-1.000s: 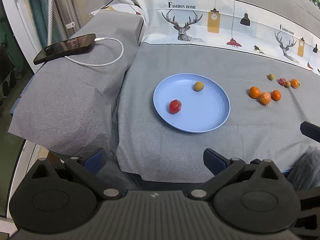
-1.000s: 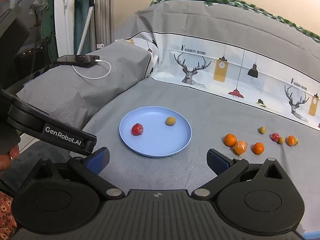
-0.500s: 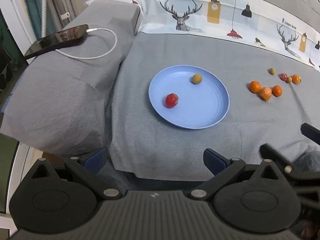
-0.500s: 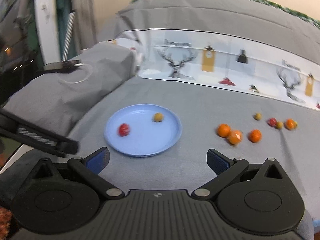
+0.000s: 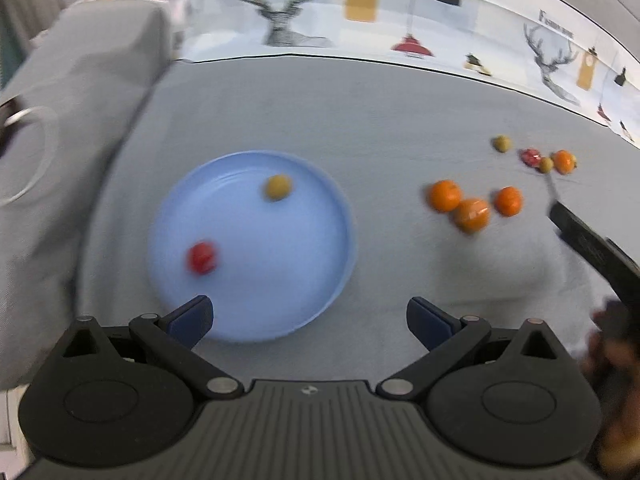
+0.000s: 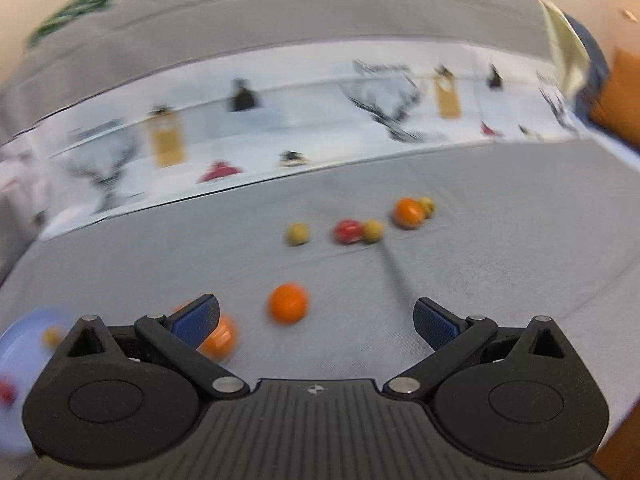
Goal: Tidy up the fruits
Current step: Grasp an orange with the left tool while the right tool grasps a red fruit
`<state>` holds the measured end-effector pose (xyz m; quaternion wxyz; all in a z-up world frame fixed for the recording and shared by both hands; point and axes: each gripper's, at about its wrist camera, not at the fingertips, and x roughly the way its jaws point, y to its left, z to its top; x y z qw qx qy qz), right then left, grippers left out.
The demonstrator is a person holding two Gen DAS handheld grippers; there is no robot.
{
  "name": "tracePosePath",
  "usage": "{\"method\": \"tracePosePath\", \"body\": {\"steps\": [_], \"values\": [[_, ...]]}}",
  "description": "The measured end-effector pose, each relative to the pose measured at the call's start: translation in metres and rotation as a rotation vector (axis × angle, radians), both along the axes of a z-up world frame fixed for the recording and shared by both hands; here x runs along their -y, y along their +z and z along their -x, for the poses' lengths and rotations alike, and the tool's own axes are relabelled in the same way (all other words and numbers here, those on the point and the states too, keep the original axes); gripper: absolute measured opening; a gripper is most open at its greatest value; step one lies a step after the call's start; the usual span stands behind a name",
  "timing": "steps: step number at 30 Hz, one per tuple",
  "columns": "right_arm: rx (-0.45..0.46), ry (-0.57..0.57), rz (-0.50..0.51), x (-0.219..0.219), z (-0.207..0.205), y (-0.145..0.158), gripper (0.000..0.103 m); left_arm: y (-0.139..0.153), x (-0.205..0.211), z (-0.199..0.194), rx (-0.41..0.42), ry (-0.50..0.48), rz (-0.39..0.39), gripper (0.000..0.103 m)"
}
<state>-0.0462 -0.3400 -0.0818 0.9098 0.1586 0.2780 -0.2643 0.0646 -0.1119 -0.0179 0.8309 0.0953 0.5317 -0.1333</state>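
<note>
Both views have swung right since a moment ago, blurring. The left tool [image 5: 310, 316], fingers wide and empty, now hangs over the blue plate [image 5: 320, 216] holding a red fruit [image 5: 202, 257] and a yellowish one [image 5: 277, 187]. Only the right view shows the right tool [image 6: 316, 320], wide, empty, nearing the loose oranges [image 6: 288, 303] on the grey bed [image 6: 500, 264].

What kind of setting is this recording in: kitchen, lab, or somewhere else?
Most likely a bedroom at home: the work surface looks like a bed covered in grey woven fabric, with a white deer-and-lamp printed sheet behind and a grey pillow-like cushion at the left. A round light-blue plate lies directly on the bedding.
</note>
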Motion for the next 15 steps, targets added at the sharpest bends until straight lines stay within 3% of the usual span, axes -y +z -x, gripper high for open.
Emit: {"method": "tracePosePath", "body": {"steps": [5, 7, 9, 15], "values": [[-0.036, -0.068, -0.123, 0.062, -0.065, -0.048, 0.102, -0.027, 0.057, -0.030, -0.018, -0.049, -0.045, 0.103], [-0.033, -0.049, -0.135, 0.076, -0.085, -0.064, 0.096, -0.039, 0.075, -0.040, -0.019, -0.075, -0.070, 0.103], [-0.030, -0.007, -0.130, 0.085, -0.102, -0.076, 0.077, -0.052, 0.092, -0.051, -0.021, -0.103, -0.089, 0.103], [-0.013, 0.002, 0.006, 0.101, -0.135, -0.089, 0.067, -0.079, 0.122, -0.072, -0.026, -0.147, -0.111, 0.103]]}}
